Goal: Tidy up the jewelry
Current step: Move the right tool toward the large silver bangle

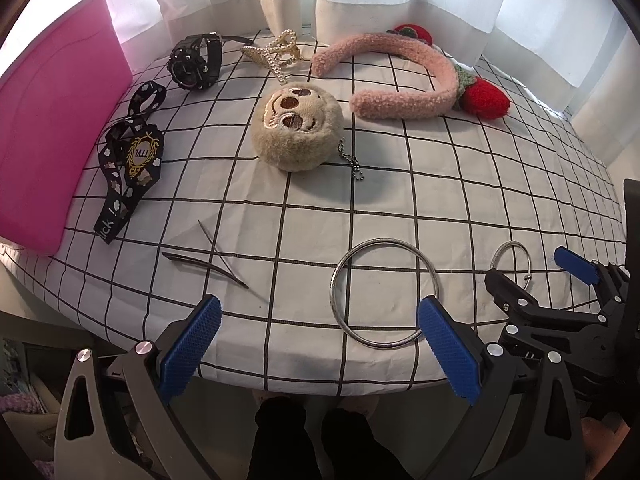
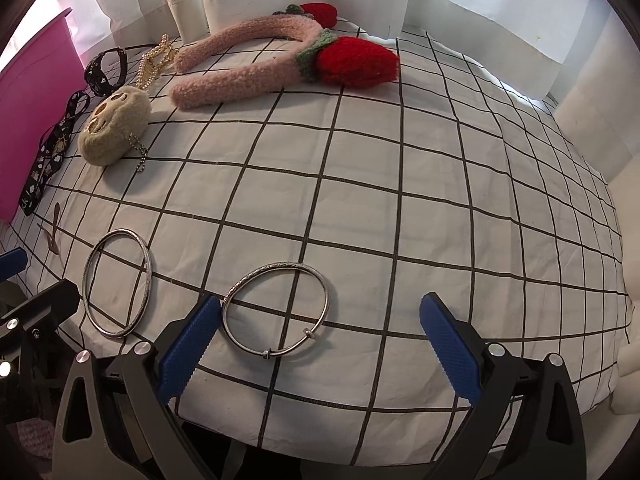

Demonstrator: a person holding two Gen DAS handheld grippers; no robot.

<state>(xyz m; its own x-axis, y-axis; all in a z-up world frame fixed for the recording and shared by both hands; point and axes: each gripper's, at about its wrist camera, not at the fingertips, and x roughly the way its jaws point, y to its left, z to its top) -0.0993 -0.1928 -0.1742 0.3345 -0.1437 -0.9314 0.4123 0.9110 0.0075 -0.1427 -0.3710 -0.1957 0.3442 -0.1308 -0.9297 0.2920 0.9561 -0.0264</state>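
I held both grippers, left [image 1: 320, 344] and right [image 2: 320, 344], spread wide and empty at the table edge [image 2: 360, 404], ready for the two bangles [image 2: 276, 310] lying nearest.

Silver bangles [image 2: 276, 312] lying on a white cloth [image 2: 400, 200] gridded in black lines.

A fuzzy pink headband [image 1: 400, 76] is showing red strawberries with green leaves; a beige plush face [image 1: 298, 128] is wearing brown embroidered eyes; a black watch [image 1: 194, 62], a black patterned lanyard [image 1: 128, 156], a magenta box [image 1: 52, 128] and blue gripper pads [image 1: 192, 344] are sharing the scene.
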